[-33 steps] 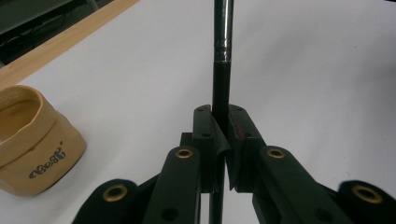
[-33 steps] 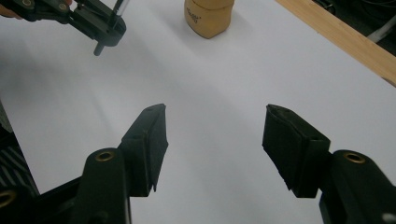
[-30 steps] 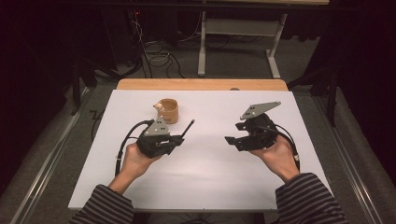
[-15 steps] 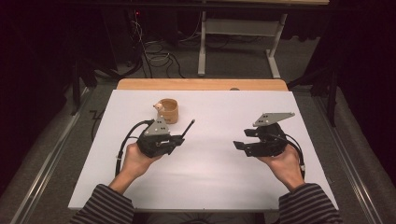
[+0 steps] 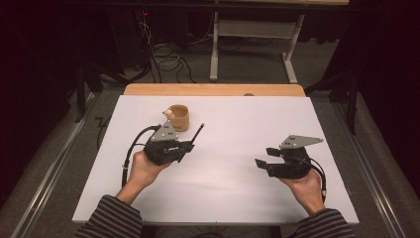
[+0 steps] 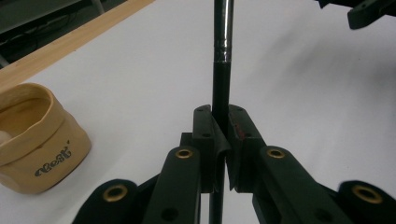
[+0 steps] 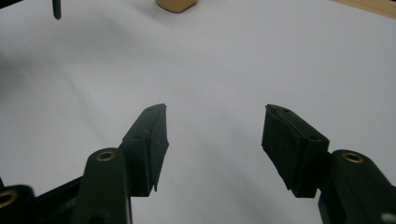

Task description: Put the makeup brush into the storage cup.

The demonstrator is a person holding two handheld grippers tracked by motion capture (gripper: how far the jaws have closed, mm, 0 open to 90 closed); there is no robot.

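Observation:
My left gripper [image 5: 185, 145] [image 6: 221, 117] is shut on a thin black pen [image 5: 197, 134] [image 6: 221, 46] with a metal band, which sticks out past the jaws toward the table's middle. Just behind it stands a tan, soft-sided cup [image 5: 177, 117] [image 6: 37, 140] with dark lettering on its side. My right gripper [image 5: 261, 157] [image 7: 215, 116] hovers over the white table at the right, jaws wide apart with nothing between them. In the right gripper view the pen's tip [image 7: 56, 9] and the cup's base [image 7: 175, 3] show far off at the top.
The white tabletop [image 5: 233, 119] has a wooden strip [image 5: 213, 89] along its far edge. Beyond it are a desk frame [image 5: 250, 34] and cables [image 5: 163, 52] on the floor. Striped sleeves [image 5: 114, 218] come in from the bottom.
The right gripper has moved right and back toward the table's near edge, still open. The left gripper, pen and cup have stayed in place.

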